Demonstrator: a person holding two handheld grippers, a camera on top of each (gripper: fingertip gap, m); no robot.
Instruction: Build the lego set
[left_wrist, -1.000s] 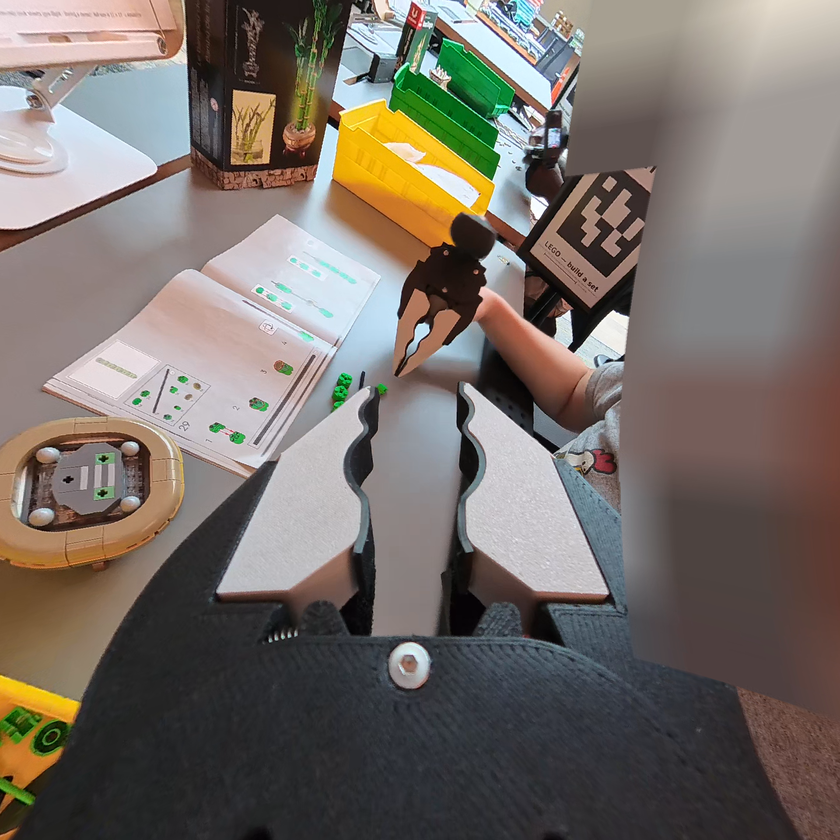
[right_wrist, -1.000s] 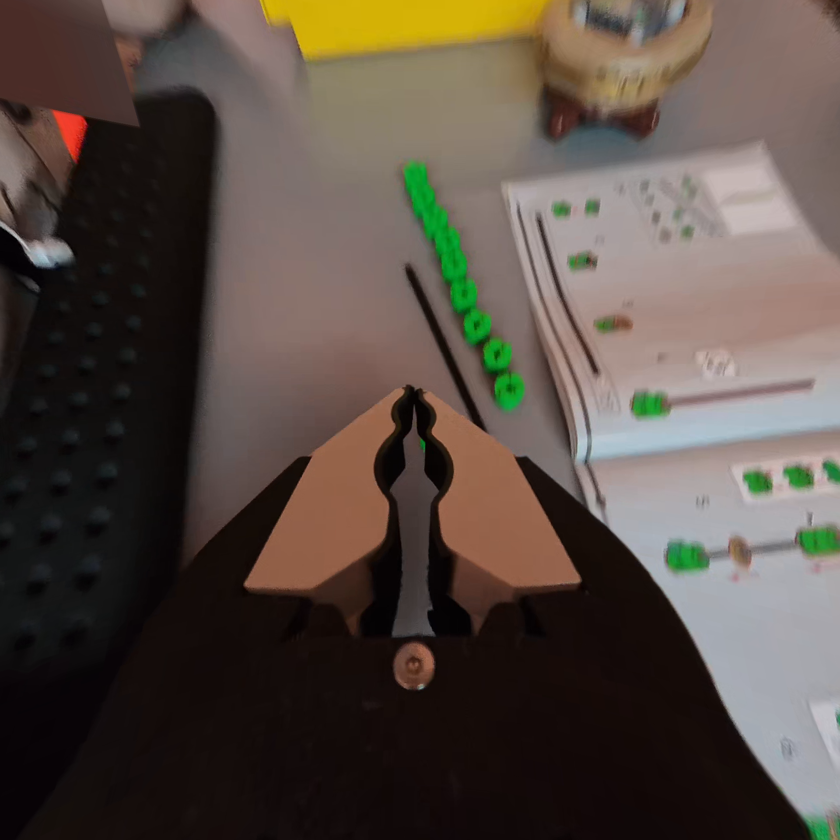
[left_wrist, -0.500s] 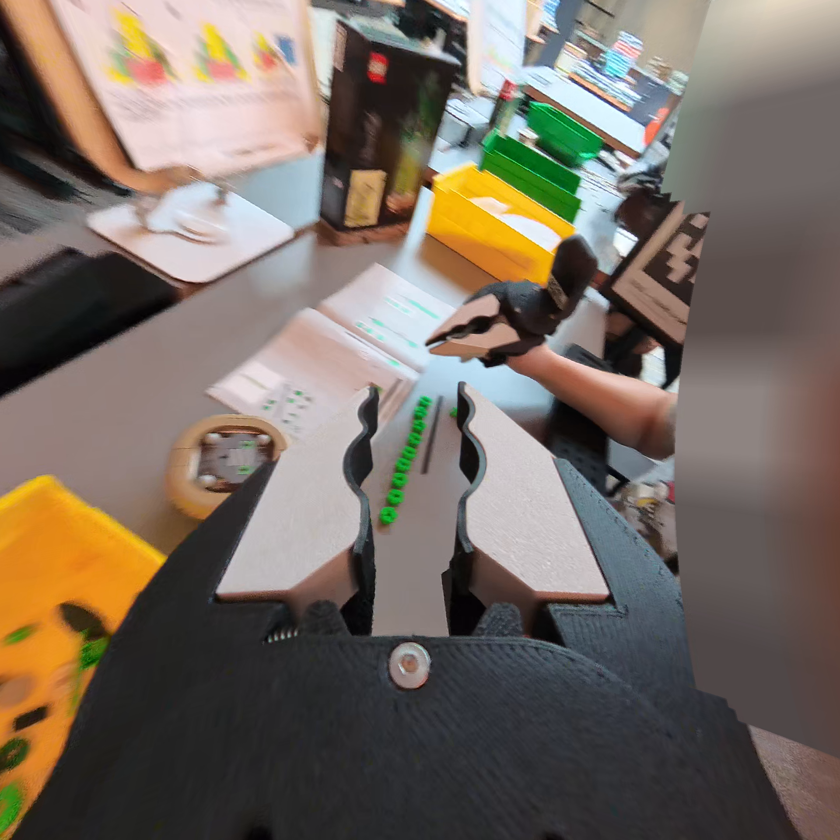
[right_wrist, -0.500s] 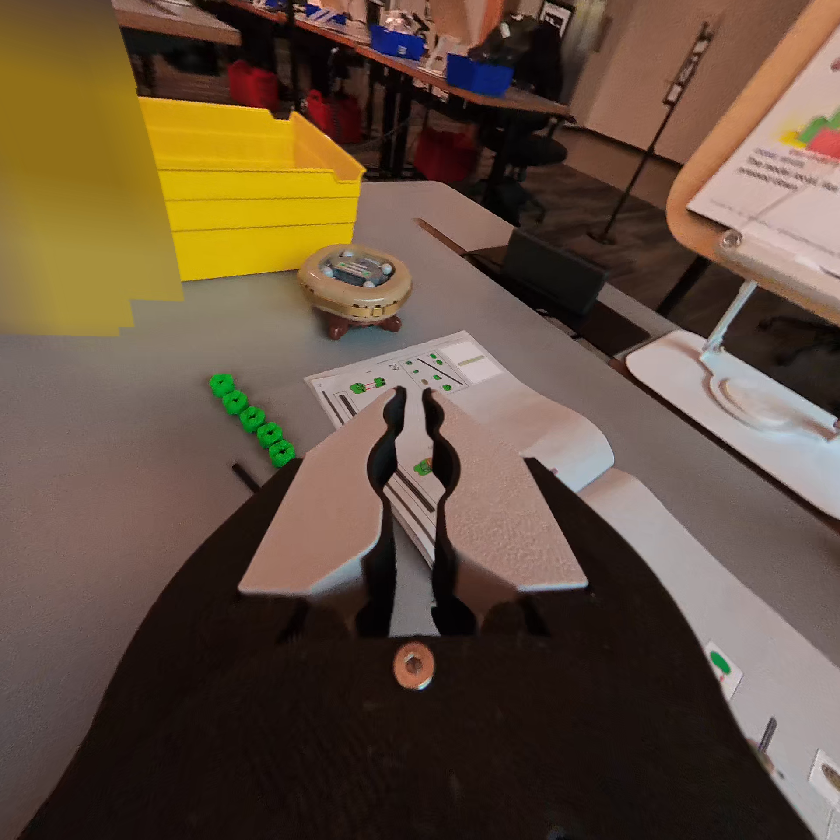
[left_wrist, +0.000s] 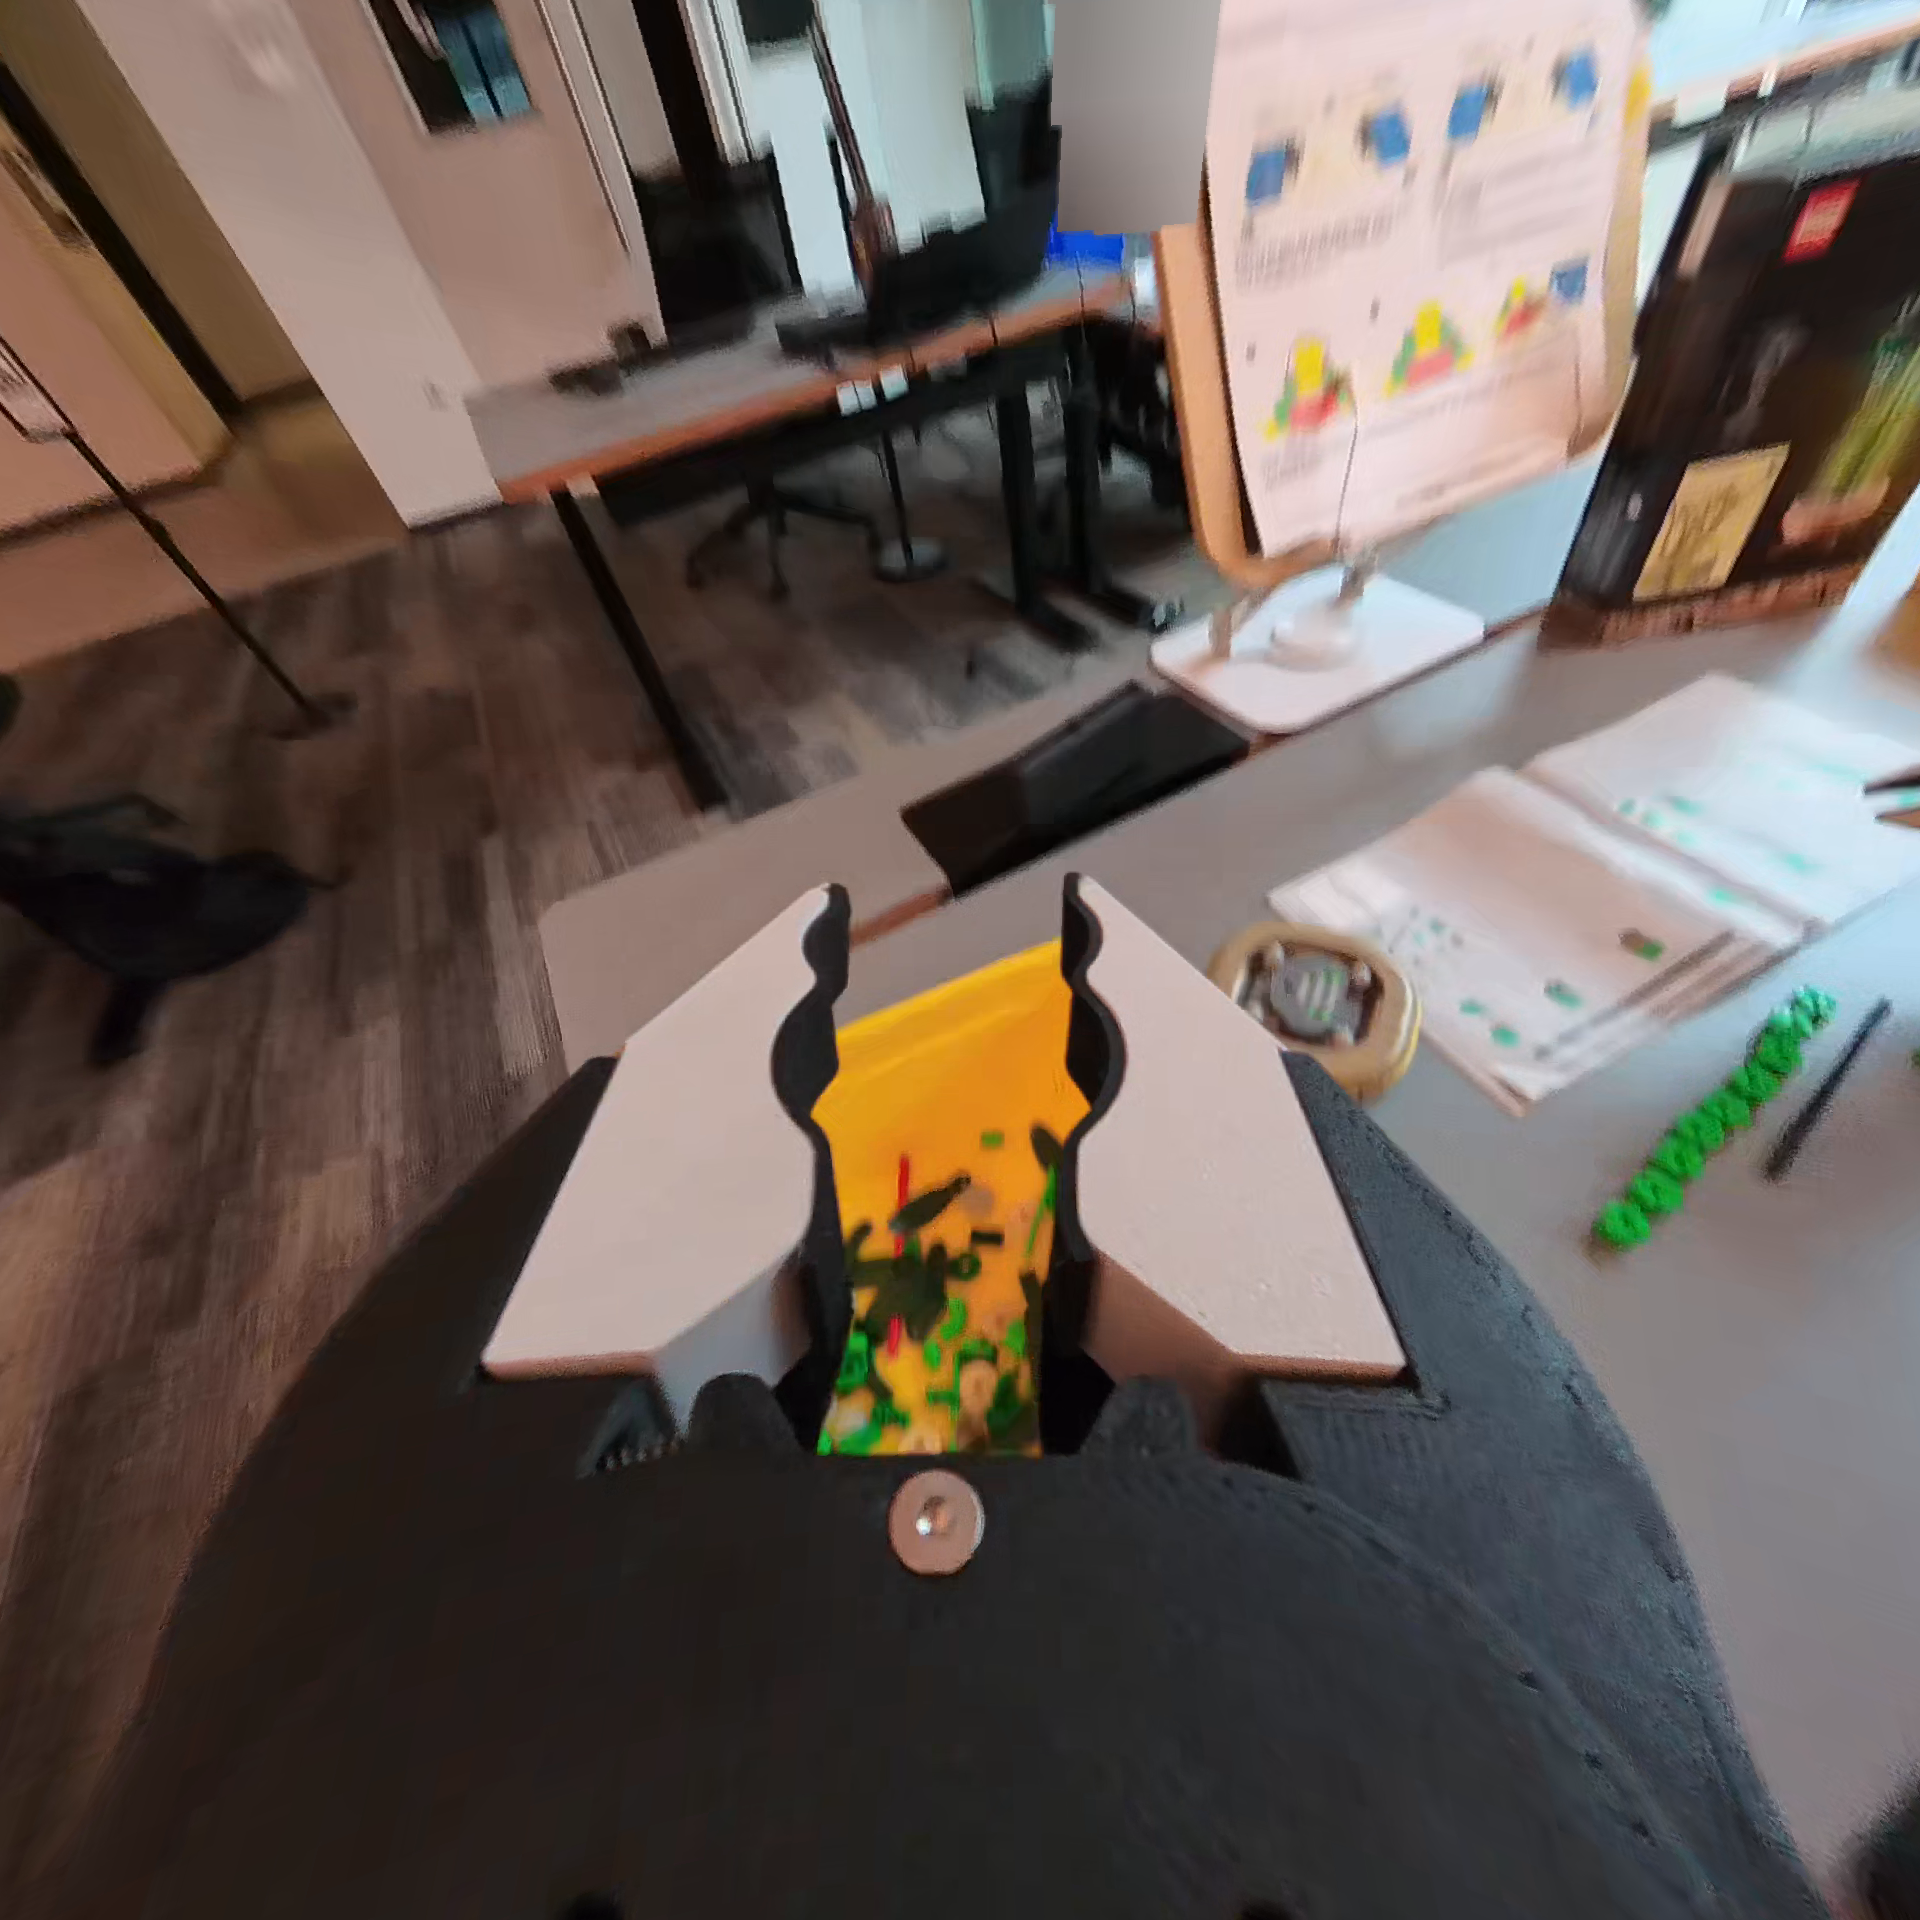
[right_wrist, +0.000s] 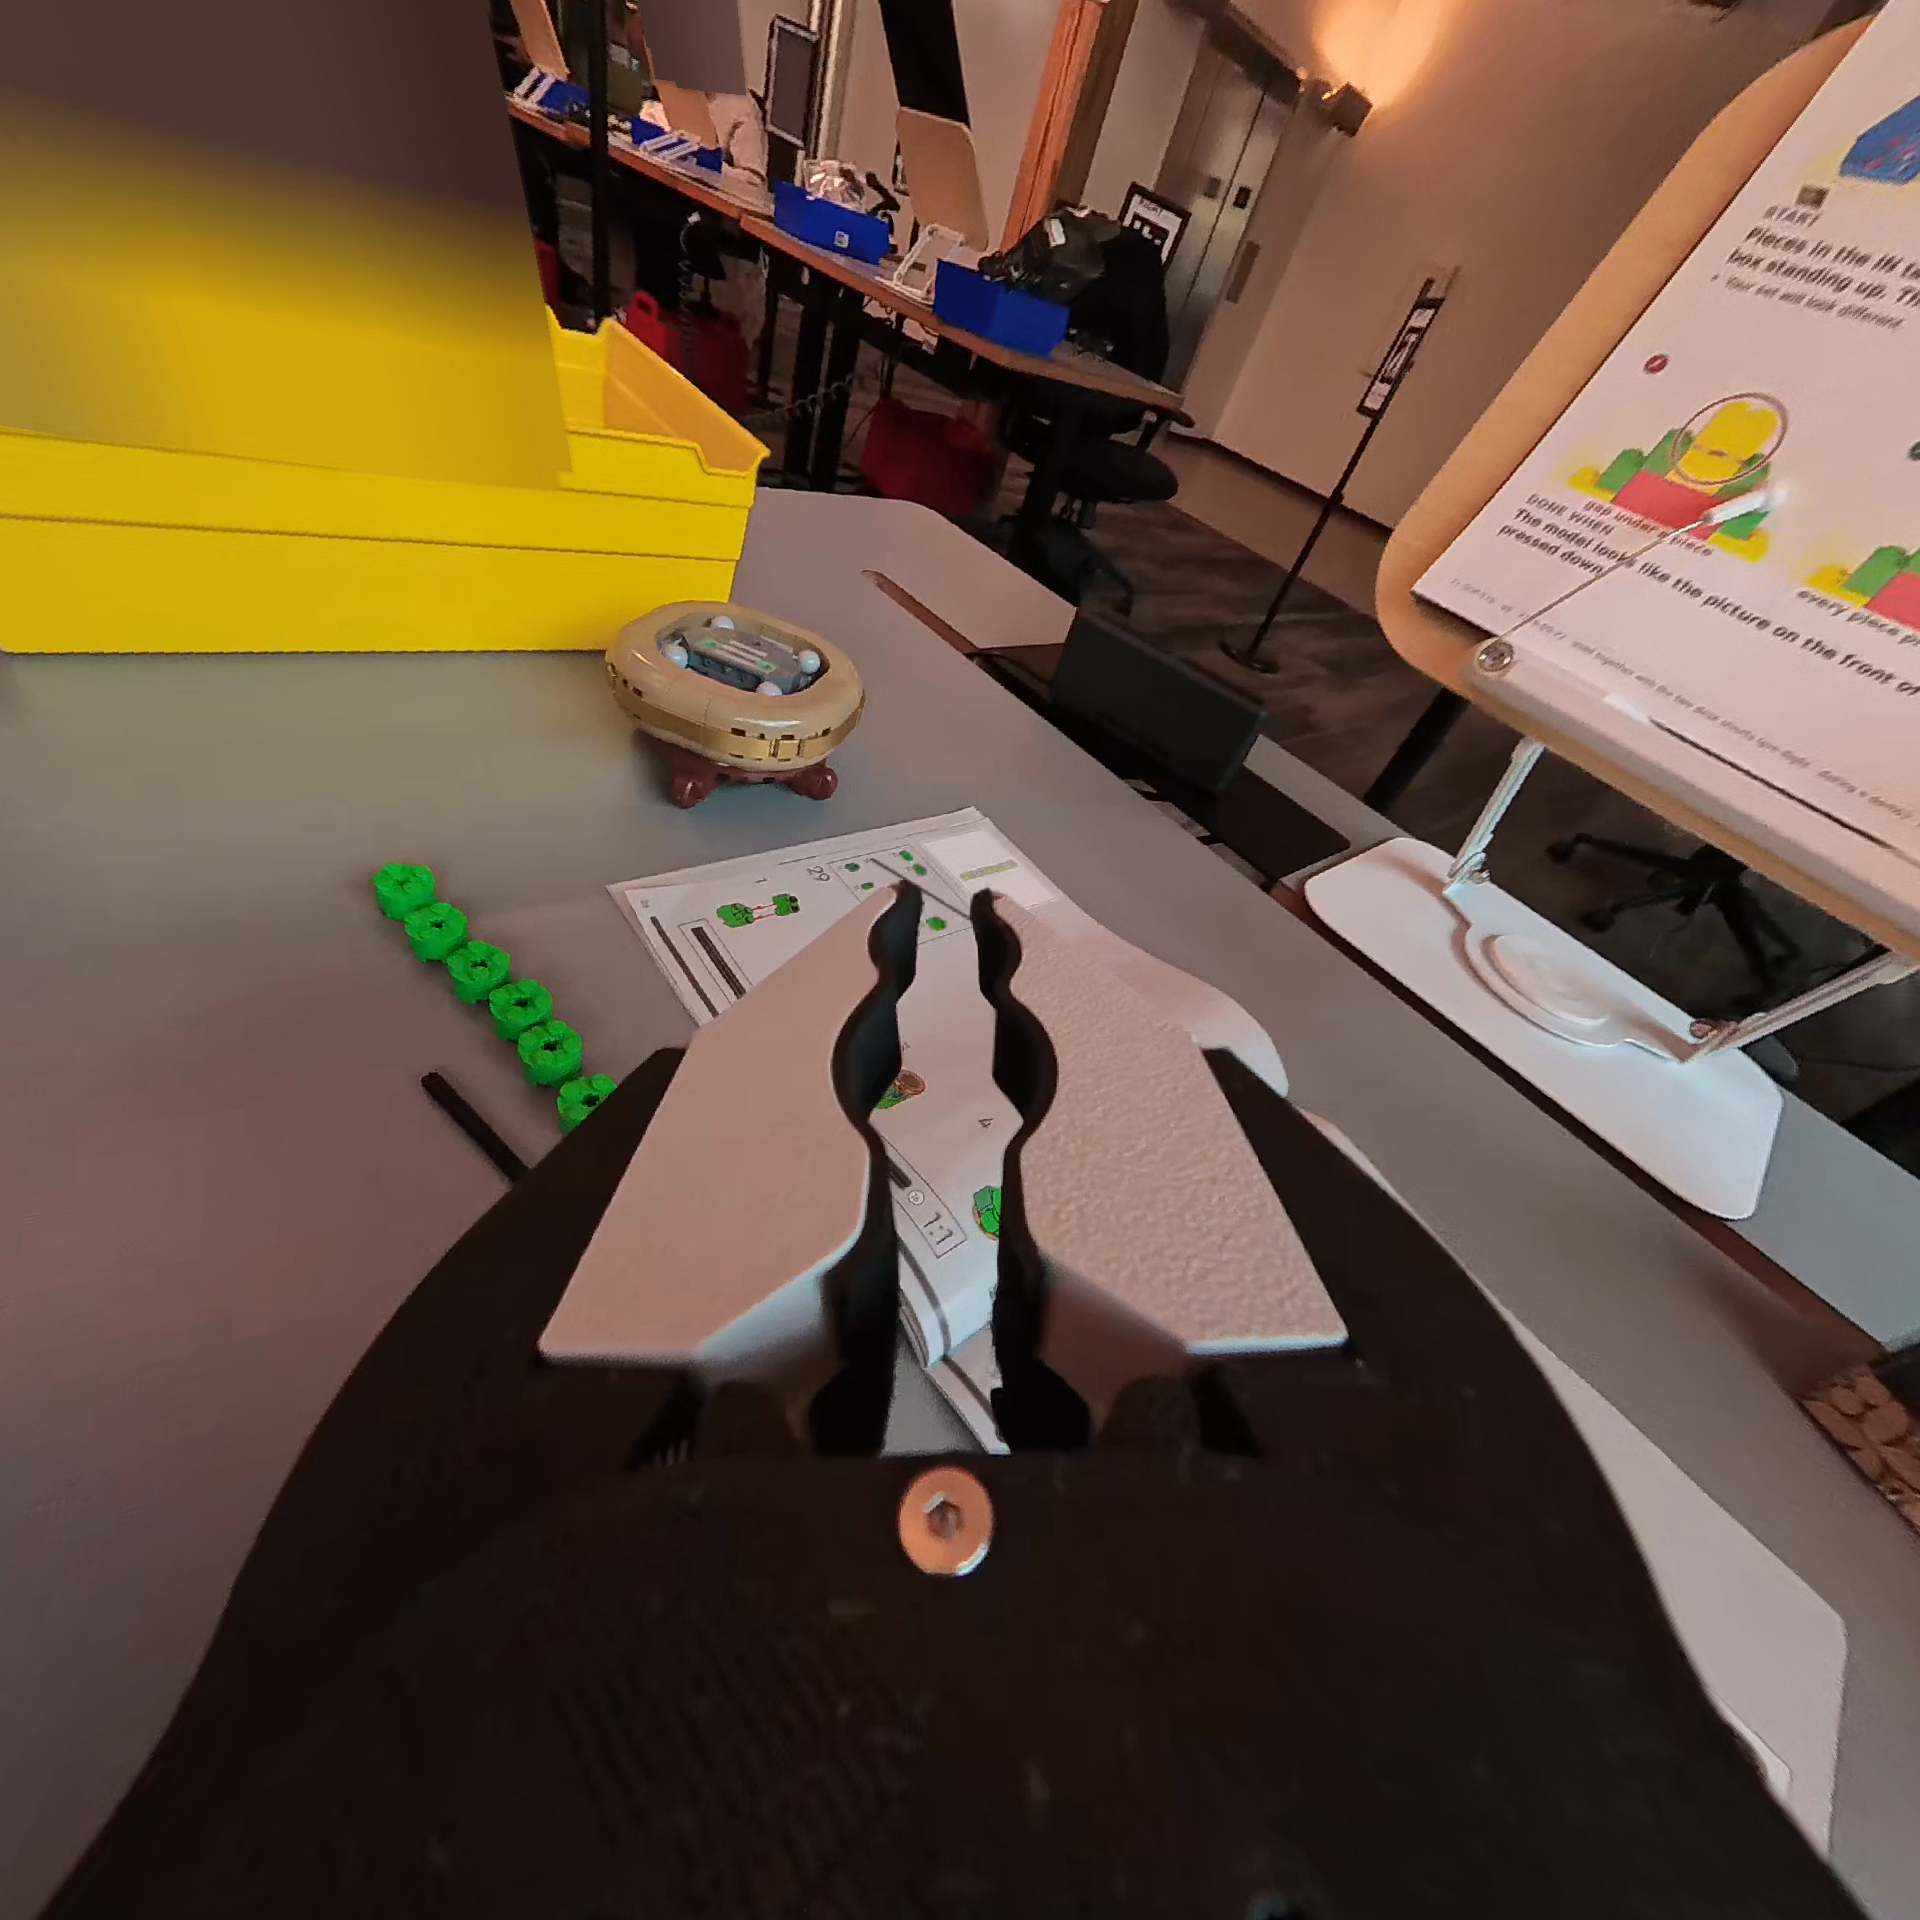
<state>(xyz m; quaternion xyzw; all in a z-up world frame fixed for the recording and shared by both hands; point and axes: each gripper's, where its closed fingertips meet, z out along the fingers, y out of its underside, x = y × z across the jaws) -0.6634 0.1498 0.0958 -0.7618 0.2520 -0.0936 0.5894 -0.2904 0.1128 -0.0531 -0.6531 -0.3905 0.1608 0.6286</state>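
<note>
My left gripper (left_wrist: 951, 894) is open and empty, hovering above a yellow bin (left_wrist: 935, 1039) of loose green, dark and tan Lego pieces. My right gripper (right_wrist: 945, 902) hangs over the open instruction booklet (right_wrist: 831, 914) with its jaws a little apart and nothing between them. A row of round green pieces (right_wrist: 488, 982) lies on the grey table left of it, with a thin black axle (right_wrist: 473, 1127) beside the row. The tan pot base (right_wrist: 738, 686) stands beyond on brown feet. The left wrist view also shows the pot base (left_wrist: 1314, 997), the booklet (left_wrist: 1610, 883), the green row (left_wrist: 1714, 1122) and the axle (left_wrist: 1823, 1091).
Stacked yellow bins (right_wrist: 364, 520) stand at the back left of the table. A poster board (right_wrist: 1714, 416) on a white stand base (right_wrist: 1558, 1018) is at the right edge. The dark set box (left_wrist: 1766, 364) stands behind the booklet. The table edge drops to wood floor (left_wrist: 312, 1039). The gap from one gripper's tips to the other's is roughly 40 centimeters. To the axle (left_wrist: 1823, 1091): right tips about 12 centimeters, left tips about 45 centimeters.
My left gripper swung left from the table's middle to above the yellow bin. My right gripper rose from the green pieces, tilted up over the booklet, and its jaws parted slightly.
</note>
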